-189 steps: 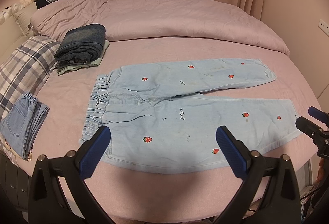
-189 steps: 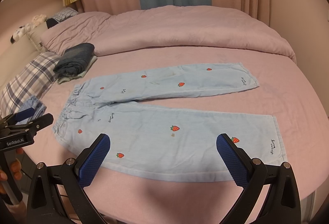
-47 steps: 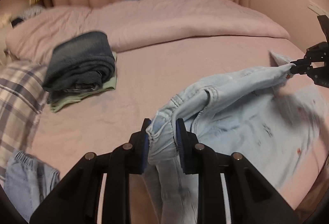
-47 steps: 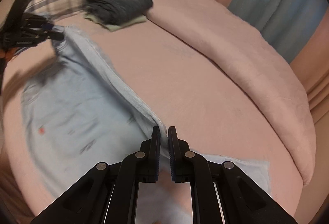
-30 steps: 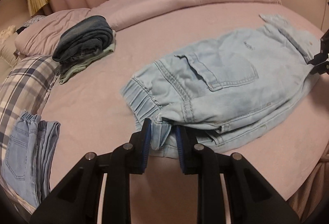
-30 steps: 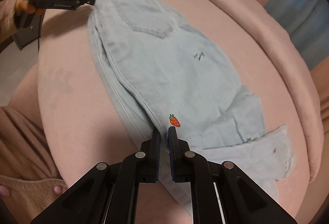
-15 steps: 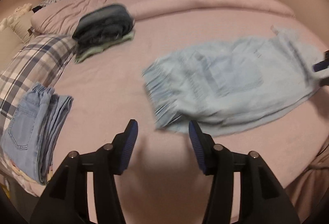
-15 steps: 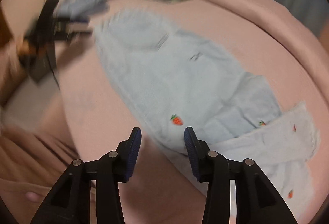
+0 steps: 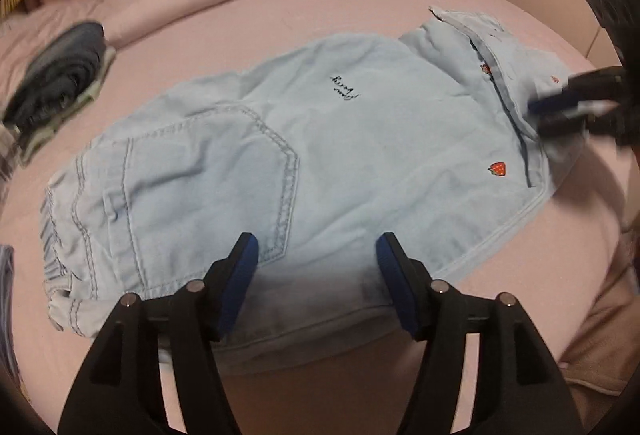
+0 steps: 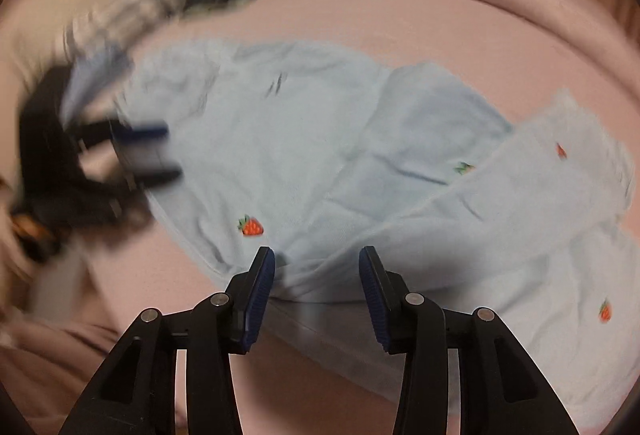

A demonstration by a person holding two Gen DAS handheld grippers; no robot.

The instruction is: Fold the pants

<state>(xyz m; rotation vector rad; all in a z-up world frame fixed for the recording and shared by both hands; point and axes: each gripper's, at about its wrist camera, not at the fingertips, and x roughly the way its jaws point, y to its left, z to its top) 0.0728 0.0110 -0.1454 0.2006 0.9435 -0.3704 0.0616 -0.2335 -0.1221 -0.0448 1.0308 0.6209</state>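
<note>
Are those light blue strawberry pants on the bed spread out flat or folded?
Folded. The light blue pants lie doubled lengthwise, back pocket facing up, one leg stacked on the other, though the cuff ends sit unevenly.

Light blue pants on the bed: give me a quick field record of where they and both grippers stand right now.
pants: light blue pants lie on the pink bed, folded lengthwise, back pocket up, strawberry prints showing
leg ends: doubled over unevenly at the far end from the waistband
left gripper: left gripper open, jaws have just been opening, nothing pinched, over the near edge by the pocket
right gripper: right gripper open, jaws apart over the cloth edge, no grip
other clothes: dark folded jeans apart from the pants, towards the pillows
fold: first fold done, further folds pending
</note>
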